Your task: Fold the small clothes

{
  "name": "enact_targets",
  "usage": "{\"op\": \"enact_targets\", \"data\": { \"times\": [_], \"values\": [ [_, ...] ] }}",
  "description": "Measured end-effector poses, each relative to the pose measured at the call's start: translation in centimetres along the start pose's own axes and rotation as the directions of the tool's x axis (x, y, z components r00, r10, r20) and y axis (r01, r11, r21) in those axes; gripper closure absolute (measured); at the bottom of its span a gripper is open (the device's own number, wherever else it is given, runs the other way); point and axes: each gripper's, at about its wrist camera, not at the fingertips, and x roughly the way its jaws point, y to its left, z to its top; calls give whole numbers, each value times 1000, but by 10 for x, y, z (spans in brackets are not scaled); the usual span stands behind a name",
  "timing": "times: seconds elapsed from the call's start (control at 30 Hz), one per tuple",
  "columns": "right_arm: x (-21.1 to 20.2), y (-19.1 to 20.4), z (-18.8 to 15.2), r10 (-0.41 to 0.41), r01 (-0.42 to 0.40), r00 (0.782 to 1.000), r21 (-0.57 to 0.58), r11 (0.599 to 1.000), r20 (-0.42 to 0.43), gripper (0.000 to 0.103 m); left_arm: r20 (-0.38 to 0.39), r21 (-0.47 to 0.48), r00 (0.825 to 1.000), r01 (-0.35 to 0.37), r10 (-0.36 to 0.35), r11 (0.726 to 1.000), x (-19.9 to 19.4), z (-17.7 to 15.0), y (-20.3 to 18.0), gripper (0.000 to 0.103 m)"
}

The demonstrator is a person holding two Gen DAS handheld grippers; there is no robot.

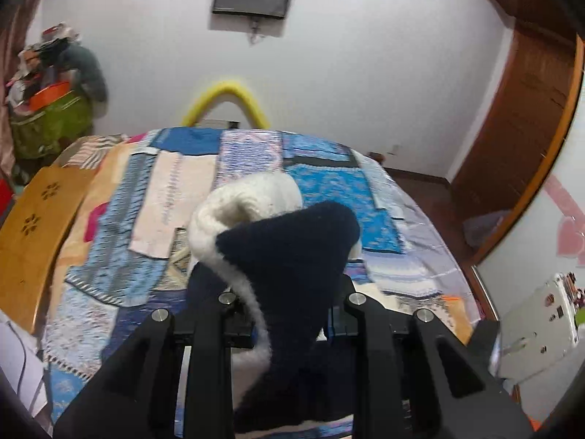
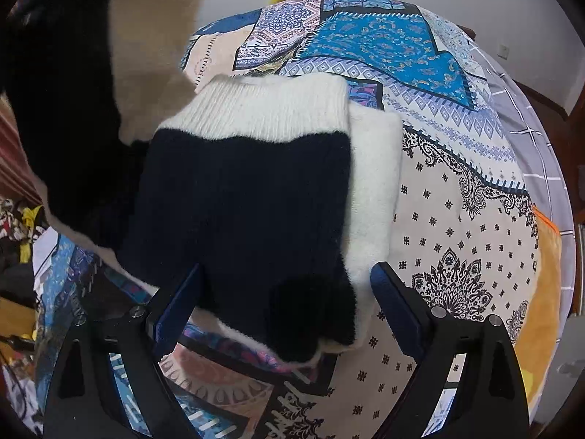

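Item: one small knitted garment (image 1: 292, 252) of navy-black wool with cream-white ribbed trim and fleecy lining, recorded as raised off the patchwork-printed bedspread (image 1: 146, 256) near the middle of the bed, its upper part pinched in the left gripper (image 1: 289, 314). The right gripper (image 2: 285, 292) was noted as spread, jaws standing either side of the garment's hanging lower edge and not yet closed on it. Risk judged: the thick, limp knit could slide from the single pinch or bunch unevenly, since only one point was held and the layers were loose.
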Motion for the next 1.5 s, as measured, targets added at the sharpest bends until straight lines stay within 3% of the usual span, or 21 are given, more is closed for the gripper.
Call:
{"op": "enact_targets", "data": {
  "times": [0.2,0.5,0.77,0.83,1.0,1.17,1.23,1.5],
  "values": [
    [-5,-4,-1,18,-18,1000,18,1000,16,12,-68,82,997,41,-35,996,24,-14,-48,79],
    [-13,-14,2,26,-28,998,39,999,60,12,-183,227,982,92,-50,970,38,-57,-80,78],
    [-24,-27,9,7,-16,995,88,996,95,12,-266,180,957,170,-118,969,31,-58,-72,59],
    [-30,-29,10,6,-15,995,89,996,103,12,-272,189,954,183,-128,965,25,-60,-74,51],
    [-55,-26,8,-19,11,990,61,998,143,12,-275,254,954,190,-118,948,8,-68,-78,45],
    [-79,-17,6,-18,13,984,31,999,180,12,-271,281,956,192,-115,940,-13,-75,-68,40],
    [-89,-11,4,-12,9,981,16,1000,195,12,-255,278,961,176,-104,944,-23,-76,-57,36],
    [-109,20,14,44,-37,974,-40,999,224,12,-234,221,972,70,-17,973,-39,-82,8,35]
  ]
}}
